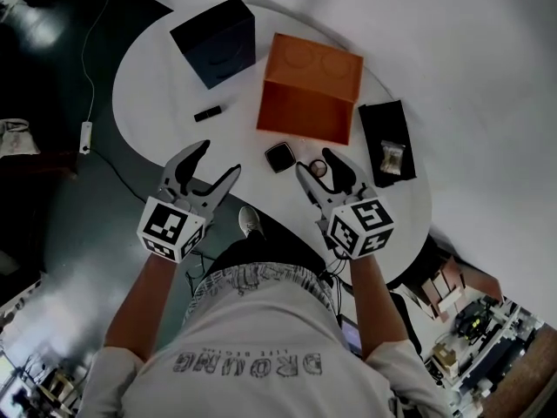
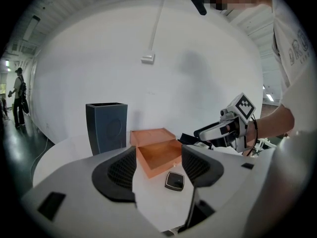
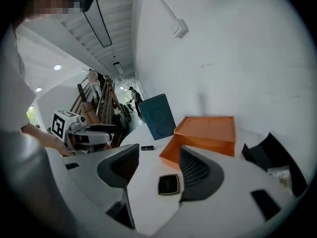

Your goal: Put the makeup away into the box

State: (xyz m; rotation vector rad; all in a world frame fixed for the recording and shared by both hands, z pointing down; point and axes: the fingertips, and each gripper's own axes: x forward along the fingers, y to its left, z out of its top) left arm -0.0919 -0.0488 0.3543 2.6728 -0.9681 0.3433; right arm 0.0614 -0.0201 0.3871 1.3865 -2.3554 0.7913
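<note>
Head view: left claw and right claw hang over the near edge of the white round worktop, both spread wide and empty. Between them and just beyond, a black square makeup compact lies outside the open orange rectangular box. Farther back stands a dark blue box.

Grey left tool and right tool carry marker cubes; white lettered T-shirt, perhaps patterned shorts.

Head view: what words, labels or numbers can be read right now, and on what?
Shirt: big print, seen upside down, roughly "DROWG"; the smaller line is too blurred to read.
Left hand-held gripper, right hand-held gripper: cube markers are patterns, no letters.
Orange box, dark box, compact: none.
</note>
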